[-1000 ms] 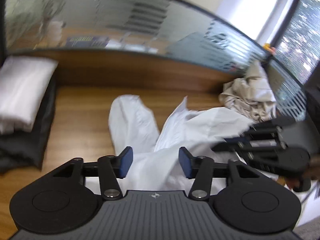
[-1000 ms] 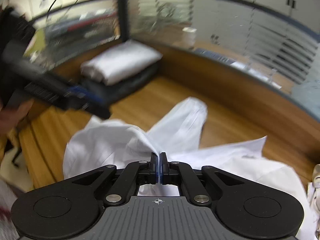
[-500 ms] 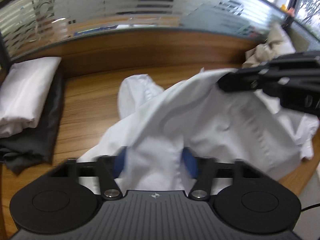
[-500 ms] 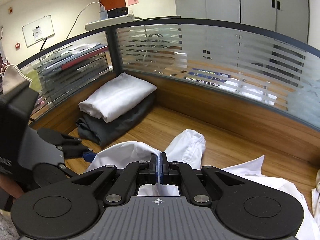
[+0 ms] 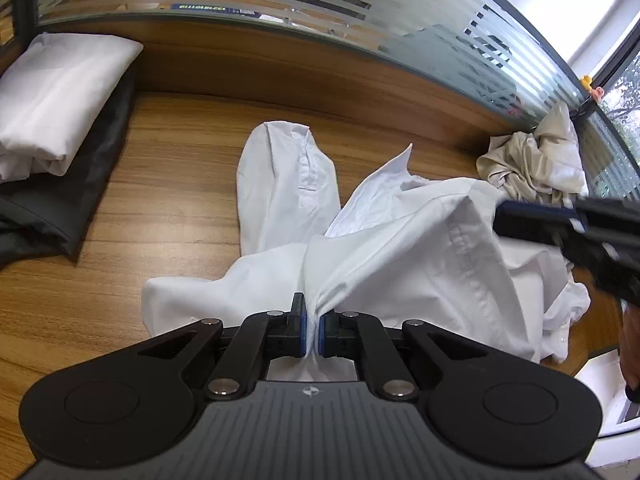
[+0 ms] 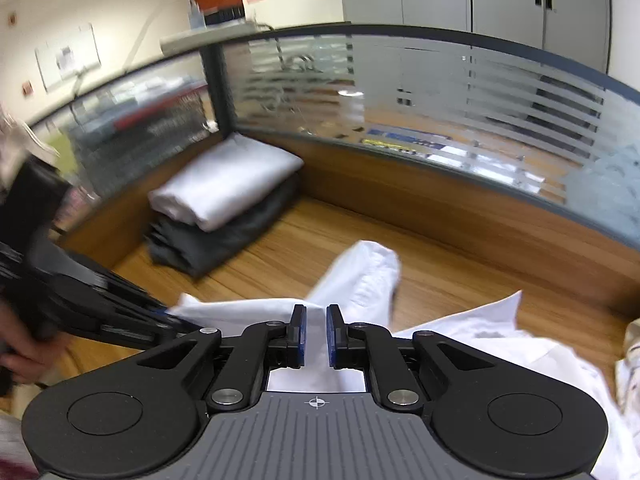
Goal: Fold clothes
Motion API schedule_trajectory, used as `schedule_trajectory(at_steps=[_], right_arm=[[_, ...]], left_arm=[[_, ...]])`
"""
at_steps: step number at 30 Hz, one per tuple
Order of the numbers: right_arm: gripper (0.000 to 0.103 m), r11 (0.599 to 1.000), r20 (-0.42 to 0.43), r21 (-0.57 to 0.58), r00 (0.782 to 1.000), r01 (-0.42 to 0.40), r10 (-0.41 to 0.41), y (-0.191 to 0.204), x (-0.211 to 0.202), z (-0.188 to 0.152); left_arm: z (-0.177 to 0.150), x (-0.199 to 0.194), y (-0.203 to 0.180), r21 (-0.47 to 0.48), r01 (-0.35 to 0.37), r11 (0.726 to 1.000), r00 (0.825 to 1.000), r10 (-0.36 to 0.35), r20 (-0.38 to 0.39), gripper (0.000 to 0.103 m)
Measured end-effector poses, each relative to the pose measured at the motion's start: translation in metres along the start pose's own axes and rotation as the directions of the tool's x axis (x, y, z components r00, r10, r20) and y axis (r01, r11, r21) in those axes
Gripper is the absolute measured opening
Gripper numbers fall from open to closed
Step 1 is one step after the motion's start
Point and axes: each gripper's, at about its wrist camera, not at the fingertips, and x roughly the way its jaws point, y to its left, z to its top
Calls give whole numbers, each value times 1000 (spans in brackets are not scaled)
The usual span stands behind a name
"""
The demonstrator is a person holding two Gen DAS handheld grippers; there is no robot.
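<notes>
So the left gripper [image 5: 313, 330] is clamped on a bunched fold of the rumpled white cotton shirt [image 5: 400, 256], which lies spread on the wooden desk [image 5: 180, 184]. The right gripper [image 6: 316, 336] has its 2 fingers parted a bit, shirt just beyond them. 0.5 s ago it was pinched tight and the left was wide.

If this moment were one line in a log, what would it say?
task: fold clothes | left gripper: shut on white shirt | right gripper: fingers slightly apart over shirt | folded stack: back left
</notes>
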Motion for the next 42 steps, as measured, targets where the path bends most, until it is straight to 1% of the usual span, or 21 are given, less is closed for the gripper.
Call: schedule_trajectory(at_steps=[3, 4, 7, 10, 11, 12, 15, 20, 21, 22, 23, 24, 25, 26, 27, 29, 31, 33, 36, 39, 42], right_arm=[[12, 994, -39, 20, 993, -111, 111, 3, 0, -5], [12, 992, -63, 9, 990, -128, 128, 7, 5, -8], [12, 986, -137, -69, 981, -151, 140, 23, 26, -19], [13, 976, -198, -140, 971, -167, 137, 38, 48, -29], [16, 972, -212, -167, 968, -168, 131, 43, 55, -33], [21, 966, -224, -197, 967, -165, 119, 47, 62, -36], [32, 942, -239, -309, 970, -129, 55, 58, 78, -46], [37, 901, -262, -416, 965, -124, 12, 65, 99, -56], [36, 893, -264, -432, 964, -125, 7, 66, 104, -58], [33, 888, -269, -443, 963, -124, 1, 66, 109, -60], [12, 889, -279, -441, 960, -122, -7, 66, 113, -60], [7, 895, -290, -430, 957, -121, -9, 64, 115, -60], [7, 903, -291, -412, 957, -121, -4, 62, 114, -58], [6, 913, -283, -392, 959, -115, -1, 59, 110, -56], [5, 923, -272, -370, 962, -103, -2, 55, 105, -53], [5, 949, -252, -304, 968, -80, 1, 43, 93, -45], [5, 972, -237, -225, 972, -62, 7, 27, 81, -36], [5, 987, -229, -150, 973, -50, 14, 11, 69, -30], [5, 998, -223, -46, 974, -46, 35, -13, 53, -21], [4, 998, -205, 31, 977, -54, 60, -27, 36, -12], [4, 992, -177, 96, 980, -80, 96, -41, 18, -4]], left_arm=[[3, 0, -3, 5, 7, 1000, 1000, -7, 0, 6], [3, 0, -3, 7, 7, 1000, 1000, -7, 0, 6], [2, -1, -5, 8, 9, 1000, 1000, -9, 0, 6], [2, -2, -5, 8, 13, 1000, 1000, -13, -2, 6], [2, -2, -4, 8, 16, 1000, 1000, -16, -5, 6], [1, -2, -4, 8, 18, 1000, 1000, -18, -6, 6], [1, -1, -4, 9, 22, 1000, 1000, -22, -9, 6], [2, 1, -3, 9, 30, 1000, 1000, -30, 1, 6], [2, 2, -3, 6, 30, 1000, 1000, -30, 5, 6], [3, 3, -1, 1, 32, 1000, 999, -32, 6, 6], [5, 4, 1, -3, 41, 999, 999, -41, 4, 7], [6, 3, 2, -4, 55, 998, 998, -55, 5, 13], [7, 0, 3, 0, 62, 998, 998, -62, 14, 19], [7, -3, 4, 4, 69, 998, 997, -69, 24, 38], [6, -8, 4, 19, 76, 997, 996, -76, 37, 61], [3, -17, 4, 62, 97, 993, 993, -101, 55, 79], [-2, -24, 4, 103, 137, 985, 988, -144, 59, 84], [-9, -27, 4, 128, 170, 977, 983, -177, 44, 88], [-19, -18, 1, 147, 158, 976, 987, -160, 1, 90], [-31, -2, -4, 171, 152, 973, 988, -153, -10, 91], [-40, 26, -14, 178, 105, 978, 994, -102, -29, 91]])
